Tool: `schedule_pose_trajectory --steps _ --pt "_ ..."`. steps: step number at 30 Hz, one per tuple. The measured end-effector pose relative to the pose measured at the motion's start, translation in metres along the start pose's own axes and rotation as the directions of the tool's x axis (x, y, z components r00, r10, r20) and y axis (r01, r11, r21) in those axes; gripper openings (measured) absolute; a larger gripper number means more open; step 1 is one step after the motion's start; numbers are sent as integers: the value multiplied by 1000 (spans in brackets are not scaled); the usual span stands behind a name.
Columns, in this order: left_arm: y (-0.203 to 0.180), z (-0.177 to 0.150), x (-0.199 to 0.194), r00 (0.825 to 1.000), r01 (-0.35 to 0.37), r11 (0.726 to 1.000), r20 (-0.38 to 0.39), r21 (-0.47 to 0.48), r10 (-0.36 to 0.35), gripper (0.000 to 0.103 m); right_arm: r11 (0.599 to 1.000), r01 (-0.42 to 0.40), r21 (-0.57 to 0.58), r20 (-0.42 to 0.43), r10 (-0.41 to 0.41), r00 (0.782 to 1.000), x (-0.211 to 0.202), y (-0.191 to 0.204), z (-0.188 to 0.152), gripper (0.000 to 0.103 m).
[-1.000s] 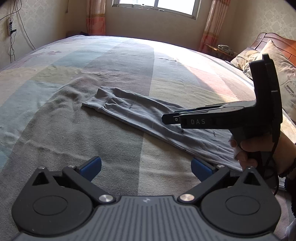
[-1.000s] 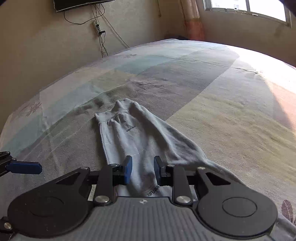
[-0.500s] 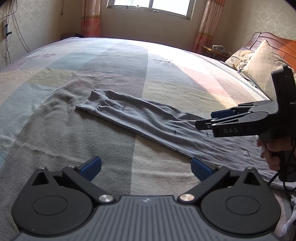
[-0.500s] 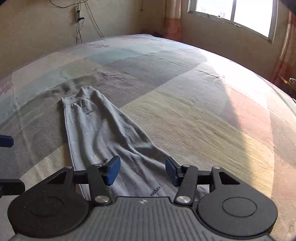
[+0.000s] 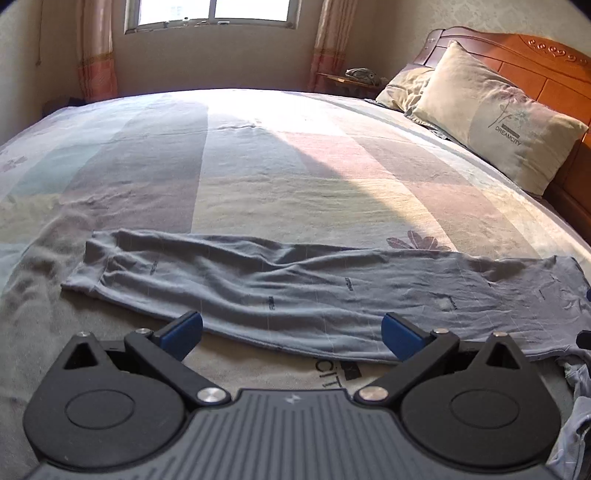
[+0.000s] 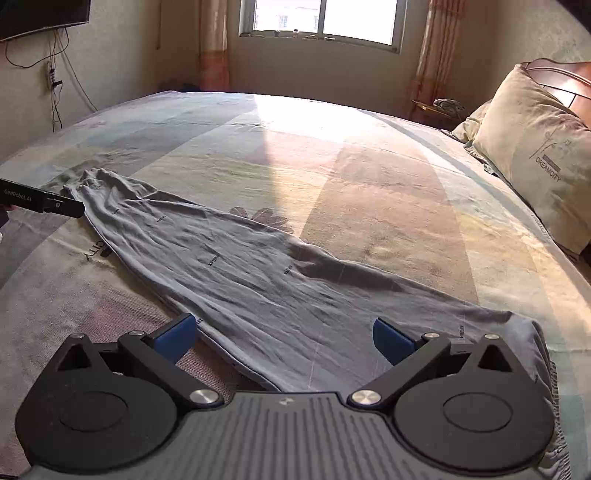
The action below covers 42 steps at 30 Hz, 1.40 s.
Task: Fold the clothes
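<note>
Both fisheye cameras are sitting just behind their own jaws, angling downward across the wide bed with the pastel striped sheet (image 5: 258, 177) toward the far window (image 6: 325, 18). The left wrist view is looking from the near edge, square onto the long side of the flattened grey-blue knit garment (image 5: 295, 288), close above it. The right wrist view is looking from the garment's right end, along its length, equally close. Both are sharing the garment, the sheet, the window and the beige printed pillow (image 6: 535, 162) at the right.
</note>
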<state>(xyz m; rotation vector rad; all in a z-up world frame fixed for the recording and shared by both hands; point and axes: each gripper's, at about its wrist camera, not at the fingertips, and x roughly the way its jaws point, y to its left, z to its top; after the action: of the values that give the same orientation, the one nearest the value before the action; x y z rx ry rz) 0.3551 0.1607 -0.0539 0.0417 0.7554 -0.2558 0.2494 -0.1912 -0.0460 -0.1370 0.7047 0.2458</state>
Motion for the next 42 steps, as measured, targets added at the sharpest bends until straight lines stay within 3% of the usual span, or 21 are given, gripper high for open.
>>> schedule_pose_trajectory --steps 4,8,11,15,18,21,23,26,30,34,37,40,42 --pt "31 30 51 993 9 1000 -120 -12 -10 102 997 -9 79 -10 10 1000 7 -21 -2 103" --pt "67 9 73 977 -32 998 -211 -56 20 102 991 -21 129 52 14 999 12 -32 3 103" --pt "88 -8 53 982 -63 996 -180 -59 51 102 989 -49 142 81 37 996 16 -38 1 103" --pt "115 -5 36 965 -176 977 -219 -122 147 102 987 -53 151 73 42 996 25 -45 -11 103" --pt "105 15 31 981 -138 986 -147 -96 124 102 981 -60 186 74 47 996 29 -53 -18 103" --pt "92 31 53 990 -82 993 -125 -91 70 102 972 -77 220 86 60 995 29 -60 -23 103" --pt "89 34 73 990 -84 992 -125 -99 71 102 971 -71 229 90 51 995 29 -64 -24 103" --pt "100 22 91 978 -151 982 -162 -112 132 103 969 -61 239 94 40 995 29 -68 -27 103" --pt "107 5 71 980 -132 987 -161 -87 117 102 969 -58 241 92 37 995 30 -72 -29 103" --pt "95 21 68 969 -167 986 -189 -17 161 102 962 -68 265 86 46 995 32 -76 -32 103" --pt "82 36 77 974 -155 987 -161 37 158 102 958 -72 277 84 51 995 34 -77 -33 103" --pt "87 40 98 975 -142 990 -173 -4 139 102 961 -66 269 77 47 996 36 -75 -34 103" --pt "103 37 105 973 -170 981 -175 -89 152 103 963 -62 261 71 45 996 37 -73 -35 103"
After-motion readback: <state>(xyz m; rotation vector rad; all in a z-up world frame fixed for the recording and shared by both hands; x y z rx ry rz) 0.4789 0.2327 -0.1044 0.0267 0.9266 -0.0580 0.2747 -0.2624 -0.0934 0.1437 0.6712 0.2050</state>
